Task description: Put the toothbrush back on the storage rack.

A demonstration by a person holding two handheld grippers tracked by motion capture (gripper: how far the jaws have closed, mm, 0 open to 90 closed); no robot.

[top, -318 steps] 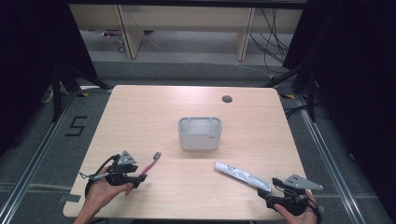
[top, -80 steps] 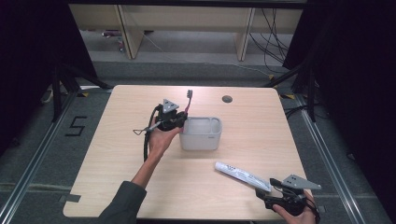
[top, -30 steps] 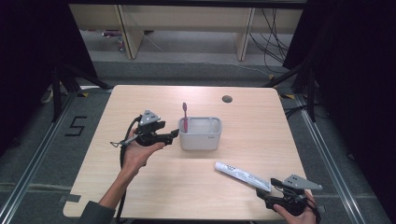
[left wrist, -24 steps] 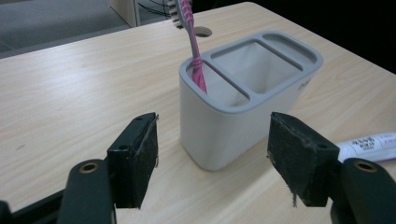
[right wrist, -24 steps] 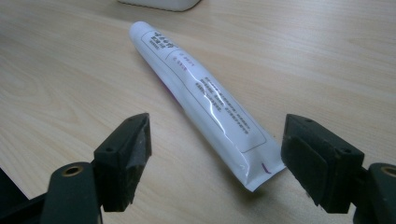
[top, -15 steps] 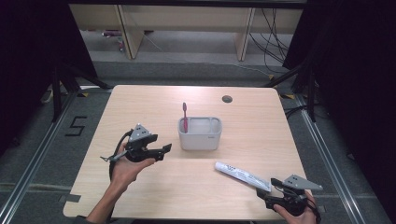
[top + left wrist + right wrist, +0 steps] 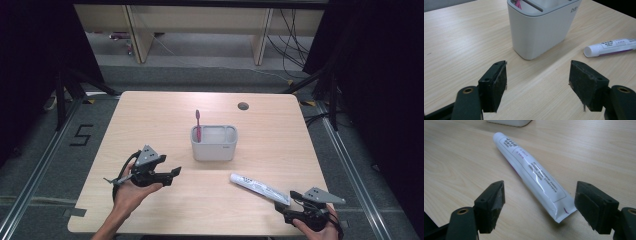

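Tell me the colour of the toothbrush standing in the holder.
Pink-red; the toothbrush shows best in the high view, upright in the grey holder.

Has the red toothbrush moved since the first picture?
Yes. The toothbrush lay on the table near the left gripper at the near left; now it stands upright in the left compartment of the holder, which kept its place mid-table.

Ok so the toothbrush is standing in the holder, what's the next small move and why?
Probably ease the right gripper forward and close on the toothpaste tube. The tube lies flat on the table, its crimped end just ahead of the open jaws, while the holder has a free compartment.
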